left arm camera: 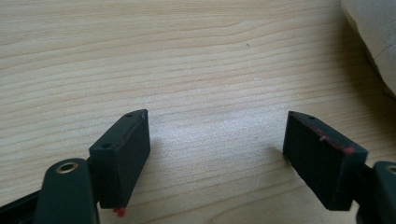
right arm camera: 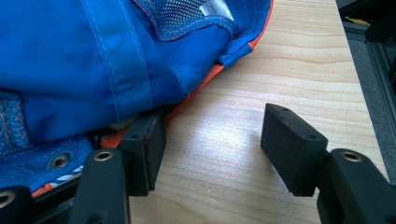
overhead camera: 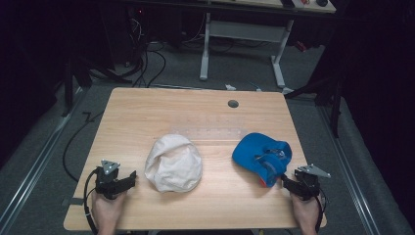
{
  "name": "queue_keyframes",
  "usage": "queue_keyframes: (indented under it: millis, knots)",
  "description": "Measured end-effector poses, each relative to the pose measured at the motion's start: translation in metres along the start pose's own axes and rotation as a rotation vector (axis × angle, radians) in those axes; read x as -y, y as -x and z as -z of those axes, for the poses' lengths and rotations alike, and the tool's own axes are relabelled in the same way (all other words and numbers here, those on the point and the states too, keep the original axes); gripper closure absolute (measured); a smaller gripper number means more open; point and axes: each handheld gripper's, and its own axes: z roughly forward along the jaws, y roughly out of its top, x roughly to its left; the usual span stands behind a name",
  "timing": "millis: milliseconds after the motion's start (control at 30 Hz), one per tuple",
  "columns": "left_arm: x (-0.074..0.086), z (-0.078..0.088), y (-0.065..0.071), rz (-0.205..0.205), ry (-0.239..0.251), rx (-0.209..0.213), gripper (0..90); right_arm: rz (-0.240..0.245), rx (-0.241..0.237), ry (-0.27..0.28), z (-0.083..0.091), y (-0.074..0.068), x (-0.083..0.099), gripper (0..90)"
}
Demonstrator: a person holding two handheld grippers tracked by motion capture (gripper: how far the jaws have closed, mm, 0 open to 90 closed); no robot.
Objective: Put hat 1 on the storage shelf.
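On the tabletop (overhead camera: 147, 112), your right gripper (overhead camera: 288, 182) sits jaws apart beside the blue cap (overhead camera: 254, 149), gripping nothing; your left gripper (overhead camera: 128, 178), jaws wide and empty, lies near the white cap (overhead camera: 173, 164).

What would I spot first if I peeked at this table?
A bright blue cap with orange trim, lying upside down at the right of the wooden table. Next, a crumpled white cap in the middle. The right gripper sits at the blue cap's edge, jaws open, with one jaw against the fabric, while the left gripper rests open beside the white one.
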Motion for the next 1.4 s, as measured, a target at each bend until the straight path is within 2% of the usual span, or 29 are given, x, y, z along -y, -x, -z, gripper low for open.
queue_keyframes:
  millis: [400,567,700,833,933,967,1133,1167,1400]
  knots:
    - [-0.001,0.000,0.001,-0.021,-0.007,0.003,24.2,0.007,-0.005,-0.003,-0.001,-0.001,-0.001,38.8]
    - [-0.006,0.000,-0.002,0.014,-0.029,0.064,25.8,0.009,-0.008,-0.001,-0.001,-0.001,-0.001,38.6]
    - [-0.007,0.002,0.000,0.022,-0.028,0.085,24.2,0.011,-0.010,-0.001,-0.001,-0.002,-0.001,38.6]
    - [-0.007,0.010,0.005,0.040,-0.005,0.121,23.5,0.011,-0.011,-0.001,-0.001,-0.002,-0.001,38.6]
    - [-0.006,0.016,0.007,0.059,0.014,0.128,23.6,0.011,-0.012,-0.001,-0.001,-0.002,-0.001,38.6]
    - [-0.006,0.023,0.008,0.076,0.033,0.135,23.9,0.011,-0.012,-0.001,-0.001,-0.002,-0.001,38.6]
    - [-0.007,0.038,0.010,0.095,0.070,0.165,23.2,0.011,-0.011,-0.001,-0.001,-0.002,-0.001,38.5]
    - [-0.009,0.046,0.013,0.099,0.086,0.184,22.7,0.012,-0.011,-0.002,-0.001,-0.002,-0.001,38.5]
    - [-0.012,0.069,0.039,0.056,0.120,0.261,19.8,0.011,-0.011,-0.002,-0.001,-0.002,-0.001,38.4]
